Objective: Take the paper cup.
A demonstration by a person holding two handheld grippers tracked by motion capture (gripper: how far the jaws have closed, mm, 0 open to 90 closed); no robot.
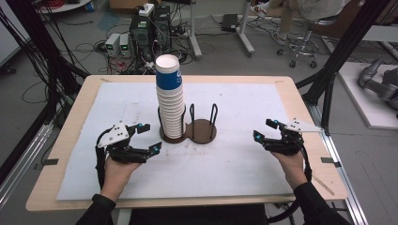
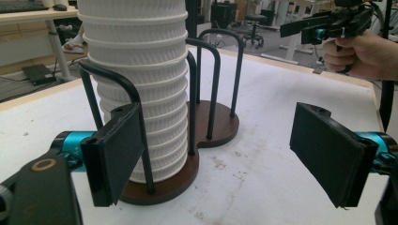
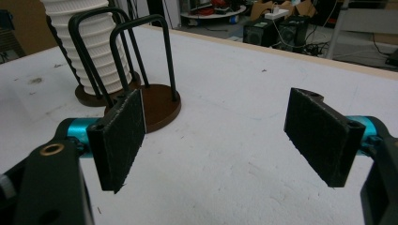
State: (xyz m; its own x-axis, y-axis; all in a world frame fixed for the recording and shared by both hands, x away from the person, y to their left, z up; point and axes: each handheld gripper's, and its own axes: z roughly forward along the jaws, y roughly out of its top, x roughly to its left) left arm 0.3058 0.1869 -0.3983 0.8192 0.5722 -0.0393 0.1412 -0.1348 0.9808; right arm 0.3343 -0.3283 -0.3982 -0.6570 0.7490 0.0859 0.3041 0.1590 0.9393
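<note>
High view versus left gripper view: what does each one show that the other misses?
From the high view alone: the blue band on the top cup, the whole white mat, and the left gripper with jaws open.

From the left gripper view alone: a close look at the ribbed cup walls behind the holder's black wire loops.

Both share the cup stack, the brown two-ring holder and the right gripper, open too.

Two black hand-held grippers, left and right, teal-tipped, grey three-cornered plates, black sleeves.
</note>
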